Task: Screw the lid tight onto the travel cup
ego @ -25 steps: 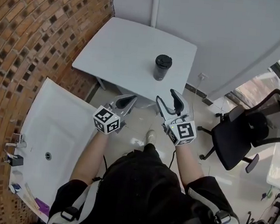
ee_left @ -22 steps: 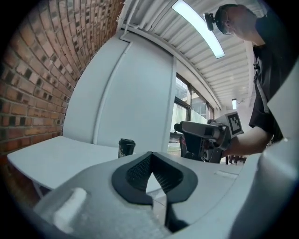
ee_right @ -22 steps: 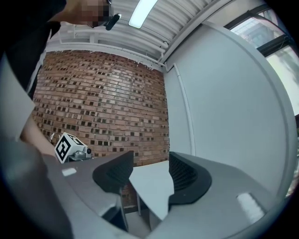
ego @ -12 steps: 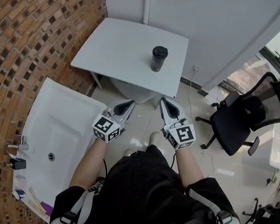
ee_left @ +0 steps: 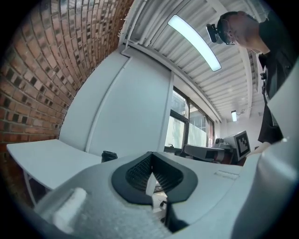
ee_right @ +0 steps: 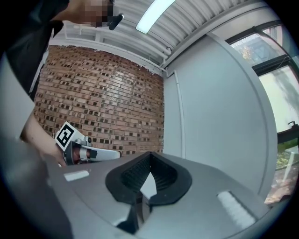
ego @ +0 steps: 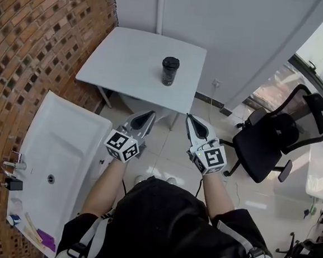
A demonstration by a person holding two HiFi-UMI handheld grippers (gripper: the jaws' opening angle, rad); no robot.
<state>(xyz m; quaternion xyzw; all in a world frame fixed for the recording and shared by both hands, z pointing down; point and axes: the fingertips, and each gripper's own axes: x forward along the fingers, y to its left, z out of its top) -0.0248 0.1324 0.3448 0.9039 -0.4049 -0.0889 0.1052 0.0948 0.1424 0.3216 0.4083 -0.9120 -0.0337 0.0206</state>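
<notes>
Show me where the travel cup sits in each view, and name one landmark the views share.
Head view: travel cup stands upper centre on the white table.
Left gripper view: travel cup is small and dark, left of centre, on that table.
Right gripper view: not in it.
Shared landmark: the brick wall, at the left in all three views.

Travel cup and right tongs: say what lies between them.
Head view: only bare table between the travel cup and the shut right tongs.
</notes>
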